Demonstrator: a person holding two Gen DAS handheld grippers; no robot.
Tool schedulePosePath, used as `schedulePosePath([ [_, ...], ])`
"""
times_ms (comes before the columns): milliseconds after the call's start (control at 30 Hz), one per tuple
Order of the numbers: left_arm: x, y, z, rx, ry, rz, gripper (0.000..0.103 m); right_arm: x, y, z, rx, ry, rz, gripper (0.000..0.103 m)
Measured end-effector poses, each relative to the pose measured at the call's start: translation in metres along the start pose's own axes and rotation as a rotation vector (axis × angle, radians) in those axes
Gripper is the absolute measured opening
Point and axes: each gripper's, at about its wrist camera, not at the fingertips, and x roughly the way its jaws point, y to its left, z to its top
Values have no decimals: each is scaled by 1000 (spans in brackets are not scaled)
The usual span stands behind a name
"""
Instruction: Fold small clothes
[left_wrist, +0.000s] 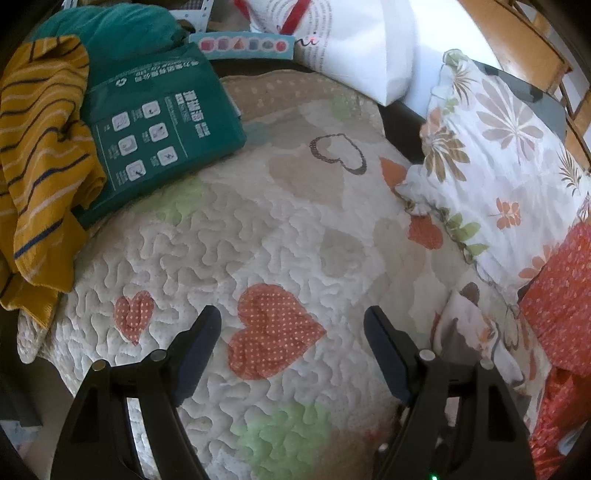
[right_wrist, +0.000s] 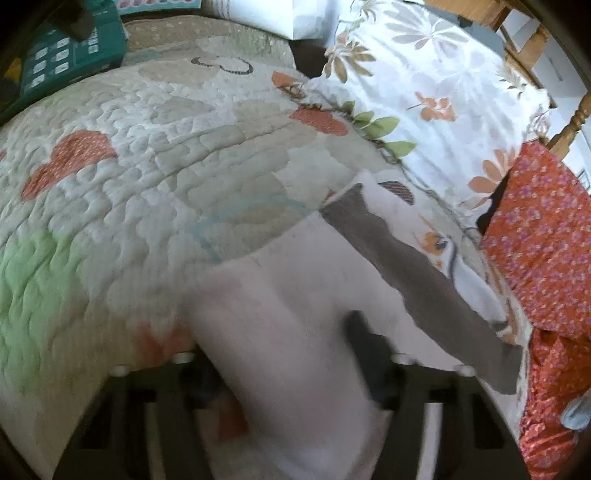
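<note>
Early going — the left gripper (left_wrist: 291, 328) hovers spread and empty over the quilt (left_wrist: 295, 229); the right gripper (right_wrist: 284, 350) looks clamped on the garment (right_wrist: 295, 295) at six o'clock — nothing folded yet.

We are in a home, most likely a bedroom. A quilted bedspread (left_wrist: 280, 236) sewn with dotted hearts covers the soft surface, and everything else gathers around it. At its right edge lies a floral pillow (left_wrist: 509, 155), with orange flowered fabric (left_wrist: 561, 295) just beyond. At its far left corner rest a green printed bag (left_wrist: 159, 125) and a mustard striped garment (left_wrist: 40, 155). Behind the quilt stands a white paper bag (left_wrist: 362, 48), and past the pillow we see wooden furniture (right_wrist: 532, 40) (a chair or a bed frame, we cannot tell which).
</note>
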Motion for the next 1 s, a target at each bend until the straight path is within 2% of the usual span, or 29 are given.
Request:
schedulePosePath([
  [67,1,-1,-2,1,9,1,79,-1,-3,2,38,14,12,20],
  [200,1,-13,-10,21,18,-9,79,-12,-44,0,209,25,156,13],
  [300,2,-30,-22,67,21,-11,79,-33,-102,-11,371,-17,223,12],
  [433,3,-63,-44,151,42,-28,79,-70,-200,-49,563,-101,181,12],
  [500,3,-83,-56,198,51,-45,79,-82,-250,-81,665,-116,142,12],
  [567,3,-104,-68,245,60,-65,79,-88,-296,-123,763,-107,80,12],
  [633,4,-123,-79,289,74,-85,79,-80,-328,-169,846,-51,32,12],
  [700,7,-145,-94,331,98,-120,79,-63,-346,-208,903,31,25,12],
  [800,11,-173,-114,384,112,-143,79,-34,-357,-254,994,118,128,13],
  [900,15,-202,-135,436,130,-168,79,-31,-361,-262,1032,113,186,15],
  [1000,19,-225,-154,483,141,-187,79,-45,-355,-245,906,85,129,15],
])
